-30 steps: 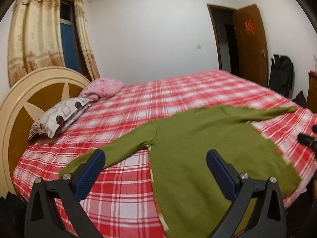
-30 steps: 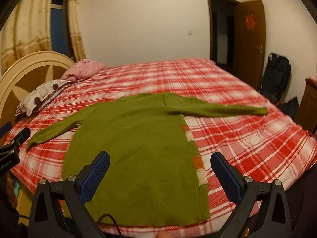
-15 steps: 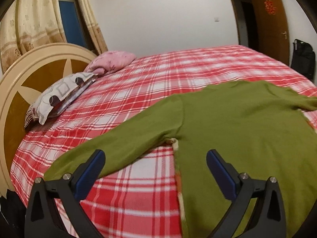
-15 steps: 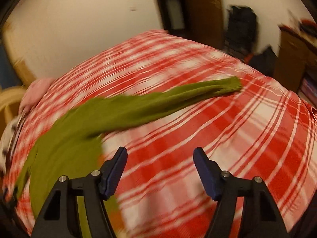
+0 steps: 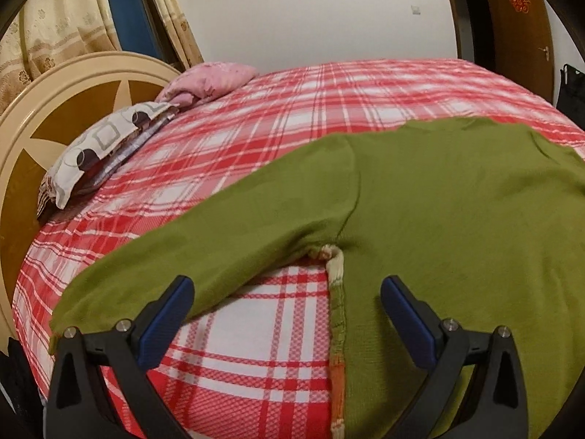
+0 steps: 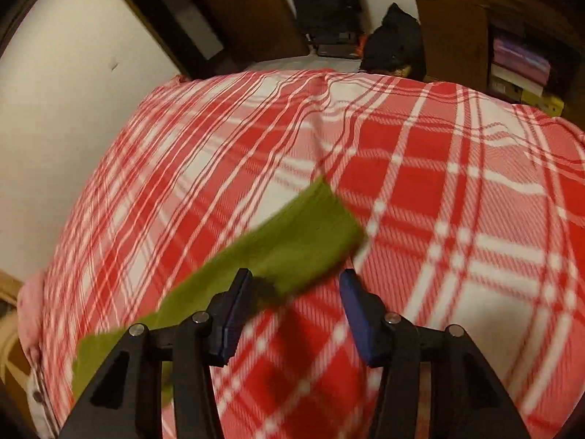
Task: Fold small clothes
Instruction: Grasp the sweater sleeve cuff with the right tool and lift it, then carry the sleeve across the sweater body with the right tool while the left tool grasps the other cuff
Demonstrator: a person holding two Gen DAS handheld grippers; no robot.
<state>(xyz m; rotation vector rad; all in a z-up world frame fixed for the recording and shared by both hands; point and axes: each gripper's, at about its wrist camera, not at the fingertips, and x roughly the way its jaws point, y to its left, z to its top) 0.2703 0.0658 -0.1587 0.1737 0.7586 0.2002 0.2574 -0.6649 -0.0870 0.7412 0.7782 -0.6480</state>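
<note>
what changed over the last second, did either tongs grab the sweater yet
Both tongs moved in: the left tongs toward the green sweater armpit, the right tongs swung out to the far sleeve cuff, narrowing around it. Neither has gripped. The sweater stayed flat on the plaid bed.

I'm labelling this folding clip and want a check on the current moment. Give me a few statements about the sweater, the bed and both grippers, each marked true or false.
1. The green sweater lies spread on a red and white checked bed cover. True.
2. The left gripper is clamped on a sleeve. False: its jaws stand wide open, near the armpit of the sweater.
3. The right gripper is at the cuff end of a sleeve, jaws apart. True.
4. Two pillows sit by the headboard. True.
5. The sweater is already folded in half. False: its body lies flat and a sleeve is stretched out.
</note>
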